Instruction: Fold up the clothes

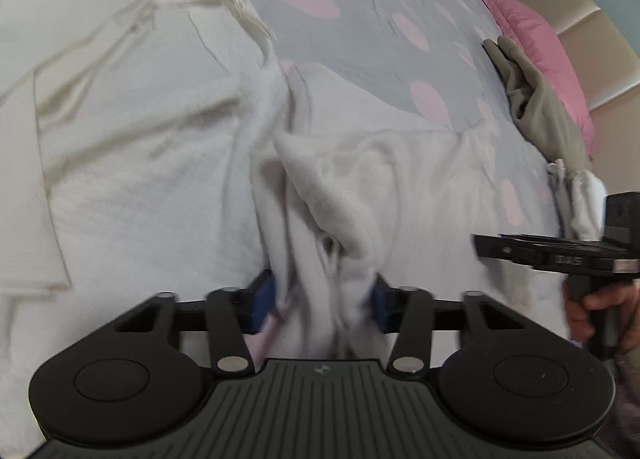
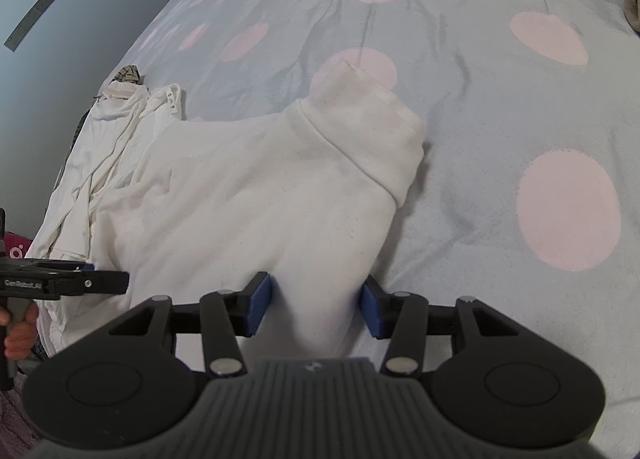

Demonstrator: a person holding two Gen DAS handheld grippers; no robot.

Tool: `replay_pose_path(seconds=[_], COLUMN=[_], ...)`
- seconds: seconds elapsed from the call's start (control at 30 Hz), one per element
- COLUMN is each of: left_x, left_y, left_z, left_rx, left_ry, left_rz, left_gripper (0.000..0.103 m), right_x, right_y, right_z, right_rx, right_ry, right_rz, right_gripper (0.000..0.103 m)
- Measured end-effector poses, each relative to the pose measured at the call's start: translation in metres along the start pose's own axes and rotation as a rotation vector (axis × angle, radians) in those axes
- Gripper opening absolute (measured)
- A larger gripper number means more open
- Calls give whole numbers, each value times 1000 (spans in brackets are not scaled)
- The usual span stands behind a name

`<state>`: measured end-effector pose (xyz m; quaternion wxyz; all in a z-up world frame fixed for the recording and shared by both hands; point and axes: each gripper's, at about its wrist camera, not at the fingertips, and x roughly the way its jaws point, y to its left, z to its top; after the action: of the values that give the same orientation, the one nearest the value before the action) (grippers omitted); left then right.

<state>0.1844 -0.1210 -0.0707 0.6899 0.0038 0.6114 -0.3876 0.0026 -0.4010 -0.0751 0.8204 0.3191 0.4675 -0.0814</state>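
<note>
- Left gripper (image 1: 323, 305): pads pinch a bunched fold of white sweater (image 1: 152, 163), 6 o'clock on bedspread (image 1: 360, 39)
- Right gripper (image 2: 316, 309): jaws straddle sweater, contact unclear; cloth may slip, fold skews

"GenRobot.AI" reads in white on the left gripper (image 2: 64, 282), just beside the white sweater (image 2: 260, 195).
</note>
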Motion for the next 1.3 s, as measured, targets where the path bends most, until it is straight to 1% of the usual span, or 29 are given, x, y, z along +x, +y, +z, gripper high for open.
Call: replay_pose_path(seconds=[0.07, 0.1, 0.2, 0.3, 0.37, 0.47, 0.63, 0.7, 0.77, 0.8, 0.83, 0.87, 0.93, 1.0, 1.17, 1.3], left_x=[2, 4, 10, 13, 14, 16, 18, 21, 22, 21, 21, 20, 15, 10, -4, -17], left_y=[2, 5, 16, 19, 18, 10, 0, -4, -7, -9, -10, -11, -11, -12, -20, -35], left_z=[0, 0, 0, 1, 2, 5, 13, 16, 18, 18, 18, 18, 16, 14, 10, 8], left_rx=[-2, -17, -53, -45, -31, 16, 44, 50, 62, 70, 78, 87, 97, 117, 153, 186], left_ry=[5, 7, 0, -15, -29, -59, -104, -105, -103, -105, -109, -114, -130, -149, -186, -227], left_rz=[8, 5, -34, -63, -71, -64, -51, -44, -36, -35, -37, -38, -43, -48, -54, -56], left_gripper=[45, 50, 56, 62, 63, 62, 60, 59, 55, 51, 46, 43, 33, 30, 26, 26], right_x=[0, 1, 1, 2, 2, 2, 6, 6, 5, 3, 2, 0, -3, -8, -26, -45], right_y=[-2, -3, -2, -3, -5, -8, -11, -11, -12, -12, -13, -14, -13, -10, -2, 4], right_z=[0, 0, 1, 1, 2, 3, 7, 7, 6, 6, 6, 6, 6, 6, 6, 4], right_rx=[5, 7, 9, 21, 37, 61, 119, 125, 125, 123, 121, 119, 107, 93, 63, 47], right_ry=[0, 1, 3, -3, -15, -46, -60, -63, -68, -72, -77, -83, -93, -105, -139, -178], right_rz=[7, 9, 9, 14, 24, 37, 46, 47, 53, 57, 62, 72, 84, 91, 113, 125], right_gripper=[52, 52, 52, 52, 52, 51, 49, 44, 35, 31, 24, 22, 20, 19, 19, 18])
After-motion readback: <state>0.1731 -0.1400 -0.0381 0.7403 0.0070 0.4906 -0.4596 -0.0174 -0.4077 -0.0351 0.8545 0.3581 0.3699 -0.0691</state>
